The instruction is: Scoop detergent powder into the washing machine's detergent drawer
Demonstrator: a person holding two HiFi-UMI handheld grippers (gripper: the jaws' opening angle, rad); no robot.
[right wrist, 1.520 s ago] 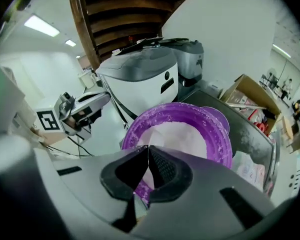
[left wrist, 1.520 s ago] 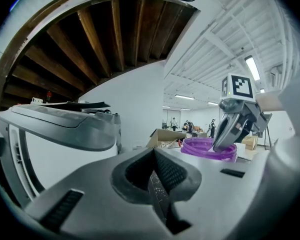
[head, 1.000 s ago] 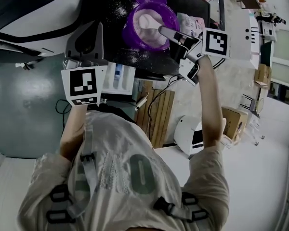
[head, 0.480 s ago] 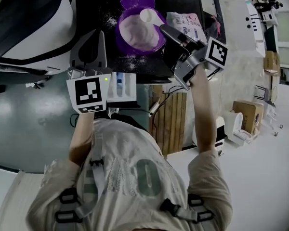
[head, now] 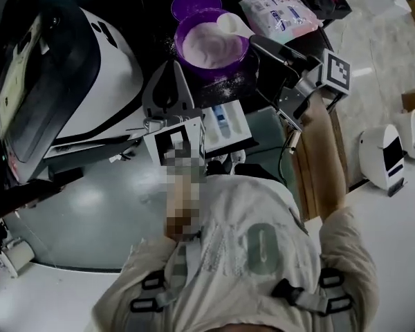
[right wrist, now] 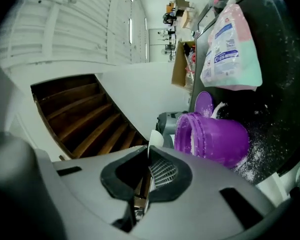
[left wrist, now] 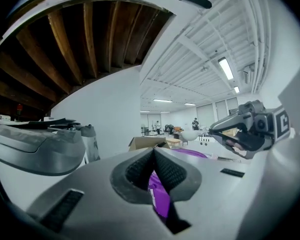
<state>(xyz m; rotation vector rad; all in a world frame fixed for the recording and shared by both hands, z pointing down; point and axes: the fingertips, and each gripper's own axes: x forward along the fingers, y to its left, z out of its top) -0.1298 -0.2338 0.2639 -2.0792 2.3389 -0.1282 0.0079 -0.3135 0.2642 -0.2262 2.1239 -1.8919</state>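
Detergent powder [head: 209, 40] sits heaped in the purple tub [head: 216, 65] on the dark tabletop, and from my feed none of it is visibly in the drawer. Farthest left on the head view is the washing machine [head: 100, 81], its far side cut off by the frame edge. Next comes the left gripper [head: 167, 71], tips near the tub's left wall; its own camera shows its jaws [left wrist: 154, 159] pressed together on nothing, with only a sliver of purple showing through the gap under the pads. Its marker cube is covered by a mosaic patch. Just right of it lies the white detergent drawer [head: 225, 123], partly hidden behind that cube, so I cannot read what its compartments hold. Beyond the tub lies its purple lid [head: 194, 2]. The white scoop [head: 233, 23] hangs at the tub's right rim, gripped by the handle in the right gripper [head: 257, 43], whose jaws [right wrist: 147, 156] are clamped tight on it; the bowl [right wrist: 155, 138] is seen edge-on, so its load is unreadable. Spilled grains [right wrist: 250, 164] dust the top, and a detergent bag [head: 280, 9] lies farthest right.
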